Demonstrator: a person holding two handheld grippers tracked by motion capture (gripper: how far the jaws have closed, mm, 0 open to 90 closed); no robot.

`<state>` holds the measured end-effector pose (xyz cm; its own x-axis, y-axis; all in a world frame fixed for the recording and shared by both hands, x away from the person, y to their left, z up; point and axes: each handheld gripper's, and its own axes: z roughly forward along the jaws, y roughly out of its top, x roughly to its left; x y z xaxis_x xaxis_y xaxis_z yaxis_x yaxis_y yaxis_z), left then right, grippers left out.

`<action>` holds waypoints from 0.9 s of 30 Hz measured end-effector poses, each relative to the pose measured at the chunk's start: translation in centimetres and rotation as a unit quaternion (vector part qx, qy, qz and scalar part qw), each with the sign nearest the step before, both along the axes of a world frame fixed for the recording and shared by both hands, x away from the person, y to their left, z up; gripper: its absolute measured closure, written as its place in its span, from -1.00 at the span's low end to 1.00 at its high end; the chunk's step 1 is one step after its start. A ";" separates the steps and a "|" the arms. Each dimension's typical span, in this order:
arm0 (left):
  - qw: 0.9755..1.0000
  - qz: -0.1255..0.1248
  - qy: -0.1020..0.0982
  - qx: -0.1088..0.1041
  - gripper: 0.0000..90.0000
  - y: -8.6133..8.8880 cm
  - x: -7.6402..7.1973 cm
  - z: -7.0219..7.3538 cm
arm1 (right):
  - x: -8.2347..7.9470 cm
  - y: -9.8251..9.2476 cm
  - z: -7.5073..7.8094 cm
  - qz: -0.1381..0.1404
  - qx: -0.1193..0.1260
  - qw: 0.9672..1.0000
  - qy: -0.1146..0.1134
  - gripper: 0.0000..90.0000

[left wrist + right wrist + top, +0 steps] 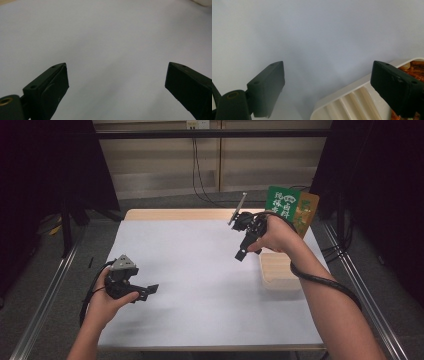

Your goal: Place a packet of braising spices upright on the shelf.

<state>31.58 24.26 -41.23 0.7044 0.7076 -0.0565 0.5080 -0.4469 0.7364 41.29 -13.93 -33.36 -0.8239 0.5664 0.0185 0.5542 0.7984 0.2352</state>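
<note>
The right hand-held gripper [245,247] hovers with jaws spread wide and empty above the near-left corner of the tray [280,268], a cream ribbed container sitting at the right edge of the white surface [200,285]; the left hand-held gripper [145,291] waits low over the near-left part of the surface, jaws equally wide, nothing between them. The step in hand looks like a reach for the tray; to do it well, the right jaws should drop straight onto the rim so one sits inside the wall and one outside, closing only once the lip is squarely between them, and the tray should stay level. The right gripper view shows what the high view hides behind the hand: the tray [352,105] holds orange-red food [415,68], possibly a sauced dish, though the edge of the picture cuts it short. The high view alone gives the green card [283,203] standing behind the tray.
</note>
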 end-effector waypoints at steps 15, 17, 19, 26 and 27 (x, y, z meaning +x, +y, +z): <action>1.000 -0.002 0.003 0.009 -0.89 -0.2 0.0 -0.1 | -2.1 1.1 -2.8 0.020 -0.014 1.000 0.002 -0.74; 1.000 -0.005 0.003 0.007 -0.89 -0.2 0.0 -0.2 | -2.4 1.3 -3.1 0.028 -0.008 1.000 -0.001 -0.73; 1.000 -0.003 0.000 0.010 -0.89 -0.3 0.0 -0.2 | -2.7 1.5 -3.6 0.032 -0.002 0.999 0.001 -0.73; 1.000 -0.005 0.005 0.010 -0.89 -0.3 0.0 -0.3 | -3.5 1.9 -5.5 0.040 0.004 0.999 -0.006 -0.74; 1.000 -0.006 0.005 0.011 -0.89 -0.3 0.0 -0.3 | -3.6 1.9 -5.7 0.042 0.008 0.999 -0.006 -0.75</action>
